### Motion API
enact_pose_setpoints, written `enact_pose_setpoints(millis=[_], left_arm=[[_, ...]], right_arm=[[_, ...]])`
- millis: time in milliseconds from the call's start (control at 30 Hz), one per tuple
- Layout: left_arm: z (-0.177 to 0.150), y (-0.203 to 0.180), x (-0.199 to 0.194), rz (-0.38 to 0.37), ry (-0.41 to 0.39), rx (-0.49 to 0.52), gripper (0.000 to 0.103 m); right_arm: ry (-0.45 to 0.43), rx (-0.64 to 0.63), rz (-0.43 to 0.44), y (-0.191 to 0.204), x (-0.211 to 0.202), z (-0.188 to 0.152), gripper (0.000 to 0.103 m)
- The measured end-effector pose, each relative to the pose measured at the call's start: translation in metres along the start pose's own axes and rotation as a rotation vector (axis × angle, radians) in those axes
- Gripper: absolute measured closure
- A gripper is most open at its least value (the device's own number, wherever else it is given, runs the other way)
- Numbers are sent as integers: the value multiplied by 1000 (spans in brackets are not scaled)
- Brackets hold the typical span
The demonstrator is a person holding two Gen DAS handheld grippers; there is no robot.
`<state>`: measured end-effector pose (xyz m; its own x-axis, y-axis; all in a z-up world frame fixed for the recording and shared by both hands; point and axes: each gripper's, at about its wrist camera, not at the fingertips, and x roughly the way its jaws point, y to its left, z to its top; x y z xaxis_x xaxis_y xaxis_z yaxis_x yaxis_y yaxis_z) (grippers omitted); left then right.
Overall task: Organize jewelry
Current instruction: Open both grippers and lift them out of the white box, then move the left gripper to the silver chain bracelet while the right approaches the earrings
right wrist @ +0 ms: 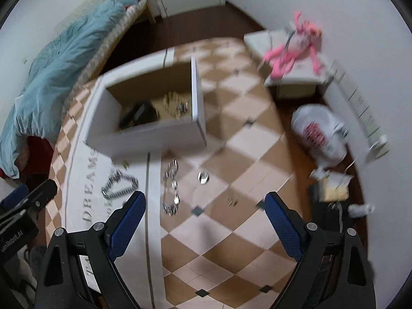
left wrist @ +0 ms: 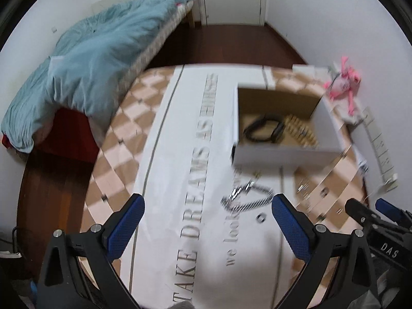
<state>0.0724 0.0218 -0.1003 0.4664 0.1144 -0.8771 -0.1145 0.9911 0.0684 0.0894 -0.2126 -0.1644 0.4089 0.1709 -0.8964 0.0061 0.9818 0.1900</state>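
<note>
Desk (right wrist: 231, 134) under tan-and-cream checkered cloth; ahead of both tongs: open white cardboard box (right wrist: 144, 139), dark beaded bracelet (right wrist: 119, 184), silver chain (right wrist: 171, 188), small silver ring (right wrist: 203, 177).

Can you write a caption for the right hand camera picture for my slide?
Open right gripper hovers over silver chains and a ring near the white box.

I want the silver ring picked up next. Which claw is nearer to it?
Right, probably. The ring lies ahead between the right claw fingers; from the left claw it sits off beyond the right finger.
</note>
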Motion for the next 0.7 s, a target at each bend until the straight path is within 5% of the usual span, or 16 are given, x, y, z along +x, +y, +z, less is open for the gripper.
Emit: enact_pose_setpoints(millis=[400, 600, 667, 700], left_arm=[[-18, 20, 51, 65, 51, 10, 2], [-24, 20, 63, 55, 67, 64, 2], [-27, 15, 66, 37, 73, 95, 2], [-27, 11, 66, 24, 76, 109, 2]], right_arm=[[34, -97, 7, 40, 61, -5, 43], [18, -180, -105, 60, 70, -14, 68], [7, -182, -109, 58, 68, -14, 99], [9, -171, -93, 56, 67, -14, 99]])
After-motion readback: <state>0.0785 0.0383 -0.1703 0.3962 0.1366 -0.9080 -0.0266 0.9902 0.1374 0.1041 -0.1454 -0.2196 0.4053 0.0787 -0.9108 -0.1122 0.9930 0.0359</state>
